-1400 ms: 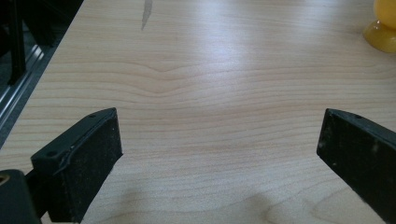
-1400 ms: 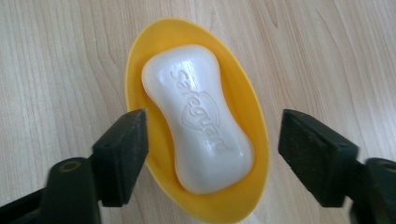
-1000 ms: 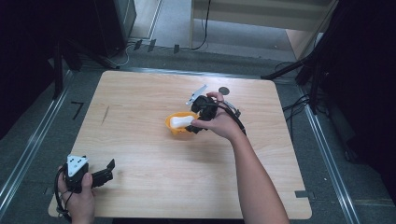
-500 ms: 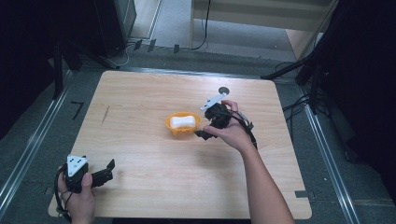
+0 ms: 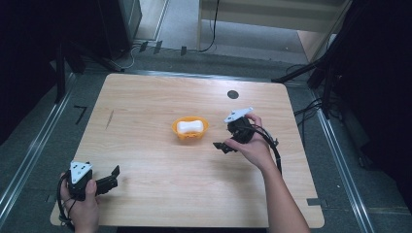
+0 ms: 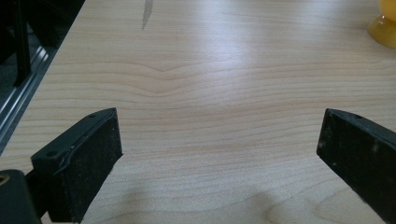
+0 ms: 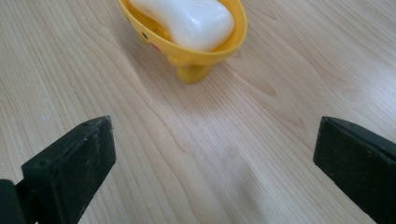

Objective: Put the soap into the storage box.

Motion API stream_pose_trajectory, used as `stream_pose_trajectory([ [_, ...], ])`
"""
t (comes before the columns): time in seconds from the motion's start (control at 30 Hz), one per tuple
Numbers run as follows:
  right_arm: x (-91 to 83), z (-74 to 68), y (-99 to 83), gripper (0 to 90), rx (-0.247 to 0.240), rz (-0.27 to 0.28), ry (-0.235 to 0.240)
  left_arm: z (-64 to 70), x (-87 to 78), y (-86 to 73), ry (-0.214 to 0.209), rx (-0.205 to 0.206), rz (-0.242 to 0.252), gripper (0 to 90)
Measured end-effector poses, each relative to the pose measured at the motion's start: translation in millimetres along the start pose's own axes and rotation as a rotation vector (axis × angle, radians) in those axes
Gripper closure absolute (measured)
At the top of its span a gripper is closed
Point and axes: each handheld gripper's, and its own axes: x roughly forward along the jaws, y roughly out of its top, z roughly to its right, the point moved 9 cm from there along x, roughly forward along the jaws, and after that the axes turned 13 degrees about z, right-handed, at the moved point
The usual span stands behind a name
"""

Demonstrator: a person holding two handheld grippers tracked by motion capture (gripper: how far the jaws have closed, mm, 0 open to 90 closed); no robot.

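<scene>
A yellow dish (image 5: 190, 130) stands near the middle of the high view, on the wooden table (image 5: 145, 111), with a white bar of soap (image 5: 189, 126) lying inside it. In the right gripper view the dish (image 7: 196, 44) sits at the top centre of the frame on a short foot, and the soap (image 7: 187, 18) fills most of its hollow.

The right gripper (image 5: 224, 146) is just right of the dish in the high view, held in the person's right hand (image 5: 252, 145), with its black jaws pointing left toward the dish and apart from it. A grey plate (image 5: 238, 115) sits on top of it and a black cable (image 5: 272, 148) trails along the wrist. In its own view the 2 jaws stand wide apart at the lower left and lower right corners, with bare table between them and nothing held.

The left gripper (image 5: 114, 177) is at the lower left of the high view, near the table's front edge and well apart from the dish, held in the left hand (image 5: 80, 204). In the left gripper view its 2 jaws also stand wide apart at the lower corners, holding nothing, and a bit of the dish (image 6: 385, 21) shows in the upper right corner. A dark round mark (image 5: 232, 94) lies on the table in the upper right part of the high view.
</scene>
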Motion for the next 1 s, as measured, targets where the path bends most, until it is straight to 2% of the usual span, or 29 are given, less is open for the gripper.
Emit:
stream_pose_trajectory([
  [0.13,-11.7,4.9,-9.0,0.0,0.028,0.031,-0.029,-0.5,-0.2,0.0,0.001,0.000,0.000,0.4],
  [0.2,-18.6,6.9,-16.3,0.0,0.046,0.030,-0.044,-0.1,0.0,0.0,0.001,0.000,0.000,0.4],
  [0.63,-53.2,16.0,-49.2,0.0,0.082,0.072,-0.101,0.5,0.2,0.0,0.006,0.009,0.001,0.4],
  [0.93,-79.0,23.3,-78.8,0.0,0.136,0.087,-0.153,0.9,0.2,-0.1,0.007,0.015,-0.001,0.4],
  [1.0,-81.0,24.5,-80.7,0.0,0.140,0.091,-0.158,0.9,0.1,-0.2,0.007,0.016,-0.002,0.4],
])
